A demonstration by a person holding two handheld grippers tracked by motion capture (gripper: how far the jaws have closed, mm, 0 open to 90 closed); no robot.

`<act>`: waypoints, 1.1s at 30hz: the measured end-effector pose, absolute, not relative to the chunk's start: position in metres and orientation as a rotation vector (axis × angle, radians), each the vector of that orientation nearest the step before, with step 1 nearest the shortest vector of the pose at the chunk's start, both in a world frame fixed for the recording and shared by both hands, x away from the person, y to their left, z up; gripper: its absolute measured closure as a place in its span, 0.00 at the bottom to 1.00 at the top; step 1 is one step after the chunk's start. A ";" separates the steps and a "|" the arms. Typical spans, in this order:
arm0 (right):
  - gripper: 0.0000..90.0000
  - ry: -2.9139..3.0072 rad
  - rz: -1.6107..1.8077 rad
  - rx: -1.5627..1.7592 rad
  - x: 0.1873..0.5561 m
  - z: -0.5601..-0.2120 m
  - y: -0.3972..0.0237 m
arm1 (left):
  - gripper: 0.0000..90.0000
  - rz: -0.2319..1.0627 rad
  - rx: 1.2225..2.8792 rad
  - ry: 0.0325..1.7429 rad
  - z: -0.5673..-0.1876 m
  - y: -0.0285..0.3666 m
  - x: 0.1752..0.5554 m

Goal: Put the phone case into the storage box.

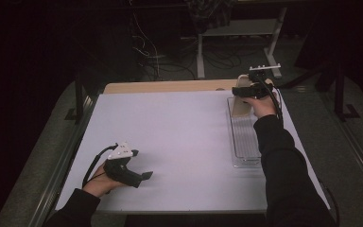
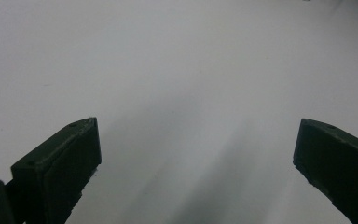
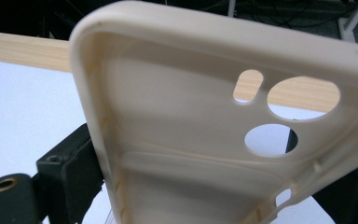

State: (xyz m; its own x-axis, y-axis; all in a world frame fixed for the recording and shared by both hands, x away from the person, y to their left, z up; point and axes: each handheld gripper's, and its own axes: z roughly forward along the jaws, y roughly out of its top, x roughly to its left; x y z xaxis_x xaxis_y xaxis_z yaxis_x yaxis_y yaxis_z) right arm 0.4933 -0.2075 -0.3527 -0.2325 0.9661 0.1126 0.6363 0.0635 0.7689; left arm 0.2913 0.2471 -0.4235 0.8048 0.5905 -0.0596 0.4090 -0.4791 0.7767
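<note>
Right gripper (image 1: 242, 91) sat at the far right of the counter (image 1: 179, 142), above the far end of a clear tray (image 1: 244, 142). Its fingers (image 3: 70, 172) were clenched on a cream phone case (image 3: 182, 140), one on each long side. The case was held up off the white surface and tilted, inner face toward the gripper's camera, its camera cut-outs showing the wooden edge strip (image 3: 23, 51) behind. In the high view the case (image 1: 241, 101) stood over the tray's far end, close to the counter's back edge.

Left gripper (image 1: 142, 177) rested low at the near left, well apart from the tray. Its fingers (image 2: 65, 163) were spread wide and released, bare white surface between them.

Open counter lay between the two grippers. The tray ran along the right edge, lengthwise.
</note>
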 end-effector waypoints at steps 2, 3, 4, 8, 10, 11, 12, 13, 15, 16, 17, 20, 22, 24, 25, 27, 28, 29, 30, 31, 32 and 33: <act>0.08 1.913 0.997 1.602 0.494 -0.354 -0.206 | 0.00 0.272 2.140 0.735 -0.424 0.247 0.291; 0.08 1.913 0.989 1.600 0.495 -0.355 -0.206 | 0.00 0.272 2.141 0.733 -0.423 0.247 0.291; 0.08 1.917 0.979 1.596 0.496 -0.356 -0.206 | 0.00 0.273 2.142 0.732 -0.423 0.247 0.291; 0.08 1.914 0.969 1.601 0.497 -0.358 -0.204 | 0.00 0.274 2.141 0.728 -0.423 0.247 0.291; 0.08 1.914 0.965 1.598 0.498 -0.359 -0.203 | 0.00 0.274 2.141 0.727 -0.423 0.247 0.291; 0.08 1.914 0.962 1.605 0.499 -0.360 -0.203 | 0.00 0.273 2.140 0.729 -0.423 0.247 0.291; 0.08 1.917 0.953 1.596 0.499 -0.361 -0.202 | 0.00 0.275 2.142 0.726 -0.423 0.247 0.292; 0.08 1.916 0.950 1.598 0.500 -0.361 -0.202 | 0.00 0.273 2.138 0.731 -0.422 0.247 0.291; 0.07 1.920 0.942 1.597 0.501 -0.363 -0.201 | 0.00 0.274 2.137 0.735 -0.422 0.248 0.291; 0.07 1.920 0.937 1.599 0.501 -0.364 -0.200 | 0.00 0.274 2.136 0.734 -0.422 0.248 0.291; 0.07 1.919 0.931 1.597 0.502 -0.364 -0.200 | 0.00 0.274 2.136 0.733 -0.422 0.248 0.291; 0.07 1.919 0.923 1.593 0.503 -0.366 -0.198 | 0.00 0.273 2.136 0.732 -0.422 0.248 0.291; 0.07 1.919 0.912 1.591 0.503 -0.366 -0.197 | 0.00 0.271 2.132 0.734 -0.422 0.248 0.291; 0.07 1.924 0.900 1.588 0.504 -0.368 -0.197 | 0.00 0.271 2.134 0.733 -0.422 0.248 0.291; 0.07 1.924 0.895 1.588 0.504 -0.368 -0.196 | 0.00 0.270 2.136 0.729 -0.421 0.248 0.292; 0.07 1.922 0.894 1.587 0.505 -0.368 -0.196 | 0.00 0.270 2.135 0.730 -0.422 0.248 0.291; 0.07 1.924 0.890 1.590 0.505 -0.368 -0.196 | 0.00 0.269 2.134 0.729 -0.422 0.248 0.292; 0.07 1.925 0.882 1.592 0.505 -0.367 -0.195 | 0.00 0.268 2.135 0.729 -0.422 0.248 0.291; 0.07 1.928 0.877 1.591 0.505 -0.367 -0.196 | 0.00 0.268 2.134 0.729 -0.422 0.247 0.291; 0.07 1.929 0.878 1.595 0.505 -0.367 -0.196 | 0.00 0.269 2.134 0.727 -0.422 0.247 0.291; 0.07 1.931 0.875 1.600 0.505 -0.367 -0.196 | 0.00 0.270 2.134 0.727 -0.422 0.248 0.291; 0.07 1.934 0.867 1.601 0.505 -0.366 -0.196 | 0.00 0.269 2.134 0.727 -0.422 0.247 0.291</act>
